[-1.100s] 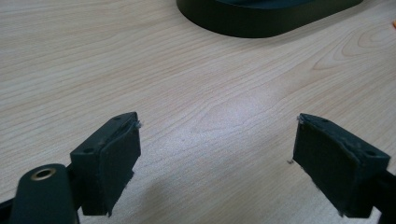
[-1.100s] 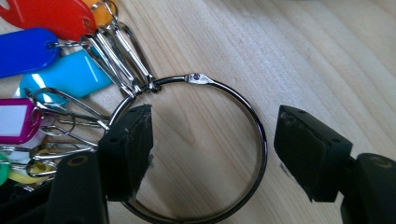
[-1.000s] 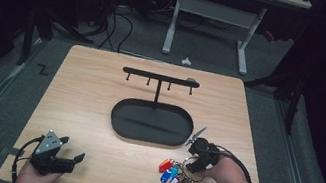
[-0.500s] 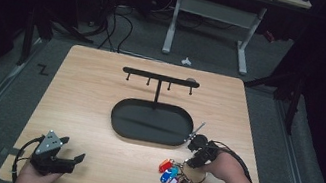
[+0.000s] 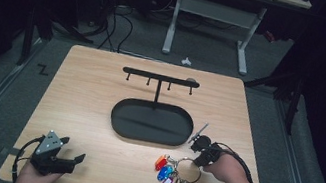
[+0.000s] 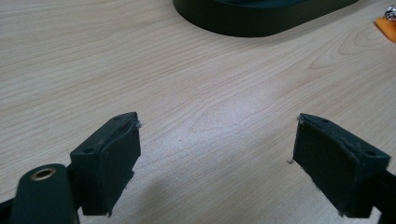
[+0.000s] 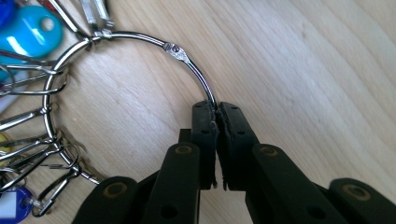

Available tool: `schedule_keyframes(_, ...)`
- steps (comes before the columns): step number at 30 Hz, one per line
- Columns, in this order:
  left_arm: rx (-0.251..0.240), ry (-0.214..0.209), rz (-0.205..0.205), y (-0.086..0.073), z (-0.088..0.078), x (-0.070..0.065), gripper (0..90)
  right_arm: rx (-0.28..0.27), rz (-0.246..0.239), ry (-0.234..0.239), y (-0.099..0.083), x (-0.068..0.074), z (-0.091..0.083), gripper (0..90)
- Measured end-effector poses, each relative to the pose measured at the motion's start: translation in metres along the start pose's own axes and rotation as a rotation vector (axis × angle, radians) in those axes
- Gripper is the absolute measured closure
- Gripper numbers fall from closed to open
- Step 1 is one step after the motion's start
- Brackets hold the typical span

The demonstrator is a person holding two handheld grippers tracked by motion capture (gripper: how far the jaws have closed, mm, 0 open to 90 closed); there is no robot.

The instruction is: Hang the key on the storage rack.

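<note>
Left claw [image 5: 72, 161] idle, jaws apart over bare tabletop [image 5: 96, 110] | right claw [image 7: 216, 122] just closed, clamped on key ring [image 7: 140, 56] at near right | grasp step | next, likely: lift clear toward hook rack [image 5: 160, 77]

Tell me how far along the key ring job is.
Early. Done: the right gripper has just closed its jaws on the metal ring of the key bunch, lying flat on the table. The left gripper waits open. Left: lifting it, probably onto the black hook stand.
</note>
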State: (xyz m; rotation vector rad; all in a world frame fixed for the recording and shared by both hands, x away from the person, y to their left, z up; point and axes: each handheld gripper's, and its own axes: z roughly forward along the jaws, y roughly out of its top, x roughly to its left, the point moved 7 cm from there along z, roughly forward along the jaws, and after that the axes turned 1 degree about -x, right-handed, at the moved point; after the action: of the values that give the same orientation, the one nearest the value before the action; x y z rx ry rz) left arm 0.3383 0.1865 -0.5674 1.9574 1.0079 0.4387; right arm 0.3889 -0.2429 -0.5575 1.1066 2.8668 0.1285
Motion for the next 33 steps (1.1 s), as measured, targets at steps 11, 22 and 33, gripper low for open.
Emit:
schedule_keyframes(11,0.007,-0.003,0.003,-0.001,0.001,-0.001,15.5,0.038,-0.079,-0.001,0.009,-0.001,0.001,78.4)
schedule_keyframes(22,0.003,-0.010,-0.001,0.000,0.001,-0.002,15.7,0.081,-0.111,0.032,0.019,0.003,0.002,81.3)
schedule_keyframes(33,0.008,-0.017,0.000,-0.001,0.001,-0.003,16.0,0.098,-0.094,0.041,0.014,0.005,0.002,86.6)
